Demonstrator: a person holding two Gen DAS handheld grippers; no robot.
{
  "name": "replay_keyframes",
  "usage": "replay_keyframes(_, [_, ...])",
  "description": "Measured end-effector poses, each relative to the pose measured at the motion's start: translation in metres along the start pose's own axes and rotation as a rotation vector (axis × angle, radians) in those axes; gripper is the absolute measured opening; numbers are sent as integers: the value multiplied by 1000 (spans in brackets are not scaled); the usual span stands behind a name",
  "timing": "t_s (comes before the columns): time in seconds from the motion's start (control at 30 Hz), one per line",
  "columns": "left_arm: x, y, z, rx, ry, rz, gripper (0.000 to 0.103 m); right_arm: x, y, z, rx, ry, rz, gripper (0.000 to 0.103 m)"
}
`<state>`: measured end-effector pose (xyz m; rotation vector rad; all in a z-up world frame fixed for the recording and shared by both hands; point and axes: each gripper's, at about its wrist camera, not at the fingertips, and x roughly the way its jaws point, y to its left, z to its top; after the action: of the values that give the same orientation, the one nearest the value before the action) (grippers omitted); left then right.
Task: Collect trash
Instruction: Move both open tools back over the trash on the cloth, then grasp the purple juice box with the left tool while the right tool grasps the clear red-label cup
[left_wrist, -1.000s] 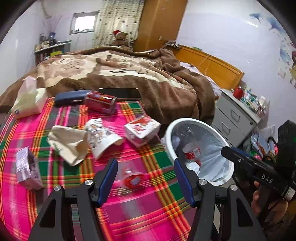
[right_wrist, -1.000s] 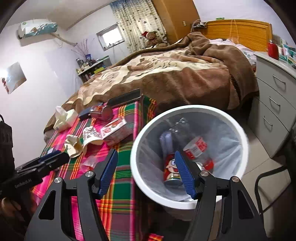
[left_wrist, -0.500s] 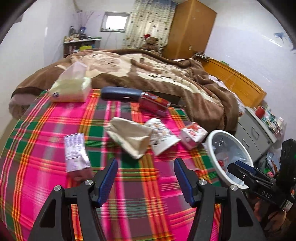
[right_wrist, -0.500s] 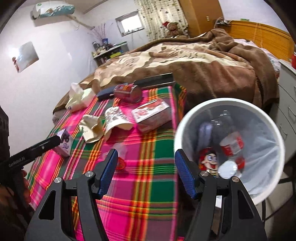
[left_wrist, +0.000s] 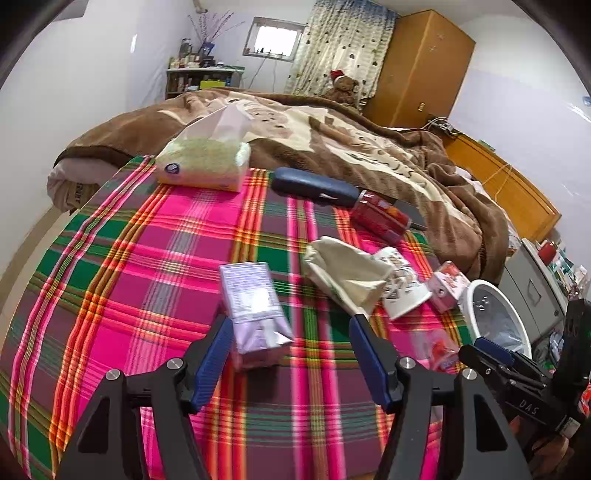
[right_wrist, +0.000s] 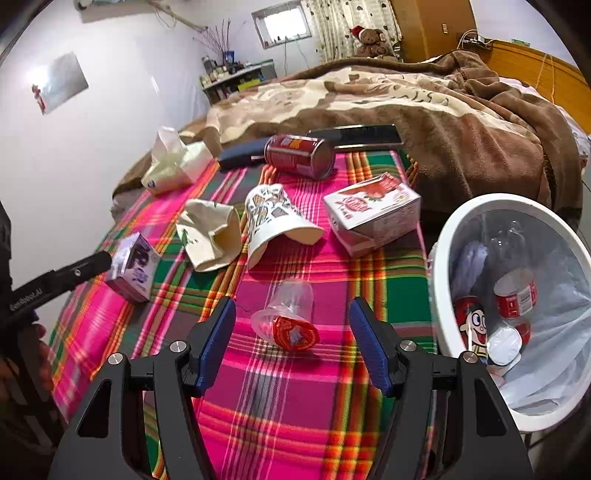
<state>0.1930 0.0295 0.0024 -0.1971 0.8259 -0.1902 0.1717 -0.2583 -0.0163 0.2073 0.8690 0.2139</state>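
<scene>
On the plaid cloth (left_wrist: 147, 258) lies a purple carton (left_wrist: 251, 306), between the fingers of my left gripper (left_wrist: 291, 328). Its jaws are opening and the pads do not press on the carton. My right gripper (right_wrist: 291, 310) stands open around a clear plastic cup with a red lid (right_wrist: 288, 317), without touching it. A white bin (right_wrist: 439, 236) with a clear liner stands at the right and holds bottles and cans. Also on the cloth are a red can (right_wrist: 299, 155), a white paper cup (right_wrist: 273, 221), a crumpled beige cup (right_wrist: 210, 232) and a red-and-white carton (right_wrist: 373, 214).
A tissue pack (left_wrist: 207, 162), a dark blue case (left_wrist: 314, 186) and a flat black device (right_wrist: 354, 136) lie at the cloth's far edge against a brown blanket (right_wrist: 461, 110). Grey drawers (left_wrist: 532, 291) stand beyond the bin. A hand holds each gripper.
Both views have swung left, away from the bin and over the plaid cloth. The left gripper has come up to the purple carton and the right one to the clear cup.
</scene>
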Motion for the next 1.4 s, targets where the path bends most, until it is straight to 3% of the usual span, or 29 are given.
replay_keyframes(0.47, [27, 24, 9, -52, 36, -17, 68, 20, 9, 1, -2, 48, -53, 65])
replay_keyframes(0.83, [48, 17, 12, -21, 71, 30, 69, 25, 15, -1, -29, 53, -102, 65])
replay_keyframes(1.07, [58, 17, 11, -15, 80, 45, 69, 28, 16, -2, -35, 62, -115, 53])
replay_keyframes(1.4, [60, 14, 10, 16, 64, 61, 68, 30, 19, -3, -50, 58, -128, 47])
